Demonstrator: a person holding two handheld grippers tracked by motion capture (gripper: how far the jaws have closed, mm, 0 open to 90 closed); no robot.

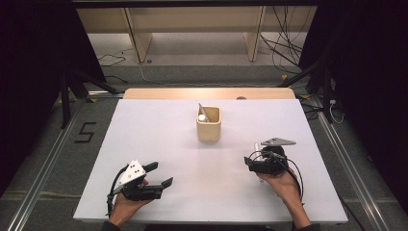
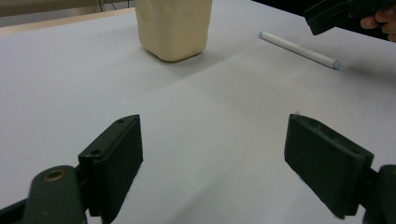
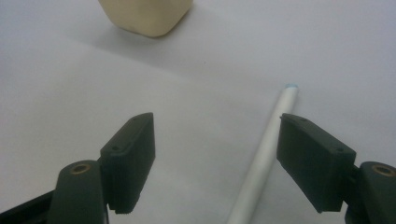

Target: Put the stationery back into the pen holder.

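Observation:
A cream square cup (image 1: 209, 124) stands mid-table with a white pen (image 1: 202, 113) leaning in it. Another white pen (image 3: 264, 158) lies flat on the white table (image 1: 159, 144); in the left gripper view it is the white pen (image 2: 299, 49) at upper right. My right gripper (image 3: 215, 158) hovers low over it, open, the pen lying between the jaws close to the right one, untouched. In the high view the right gripper (image 1: 251, 162) sits at the right front. My left gripper (image 1: 159, 175) rests at the left front, open and empty, pointing toward the cup (image 2: 173, 27).
The table's wooden far edge (image 1: 207, 93) borders the white surface. Behind it stand wooden furniture legs (image 1: 137, 38) and loose cables (image 1: 284, 43) on the floor. Dark stands flank both sides.

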